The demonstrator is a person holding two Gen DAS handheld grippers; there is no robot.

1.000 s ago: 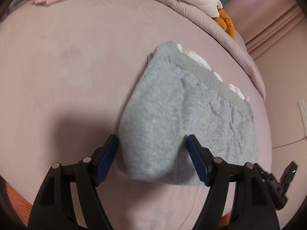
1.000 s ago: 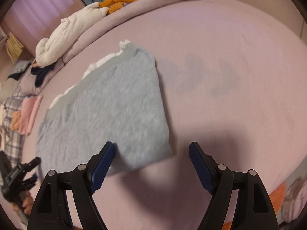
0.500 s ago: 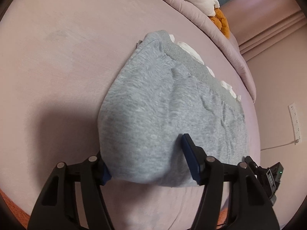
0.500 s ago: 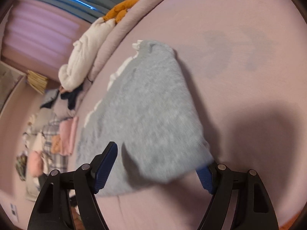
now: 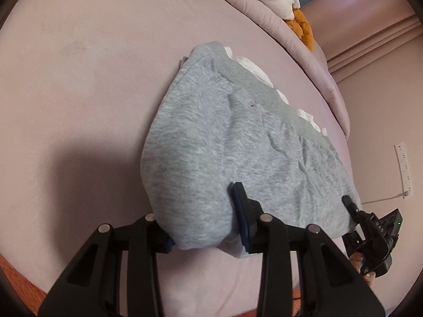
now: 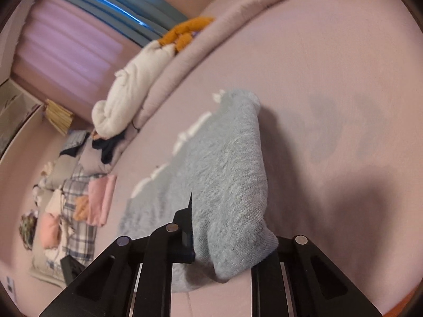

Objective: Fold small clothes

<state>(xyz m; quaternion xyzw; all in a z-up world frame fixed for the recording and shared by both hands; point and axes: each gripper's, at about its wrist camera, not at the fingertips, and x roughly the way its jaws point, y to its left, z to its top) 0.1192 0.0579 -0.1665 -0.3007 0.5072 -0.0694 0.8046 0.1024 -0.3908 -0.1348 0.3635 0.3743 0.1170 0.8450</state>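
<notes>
Grippers — left (image 5: 205, 222), right (image 6: 232, 248) — each apparently clamp the grey garment's (image 5: 238, 153) near edge.

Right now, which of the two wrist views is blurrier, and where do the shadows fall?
Right wrist view: blurrier, the grey garment and the clothes pile are smeared; a dark shadow lies on the pink bedcover right of the garment. Left wrist view: sharper, with strong fisheye bending and a shadow left of the left gripper.

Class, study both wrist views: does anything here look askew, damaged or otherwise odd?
Nothing is damaged or spilled. The grey garment lies on the pink bed, white trim poking out along its far edge; each tool grips a near corner.
</notes>
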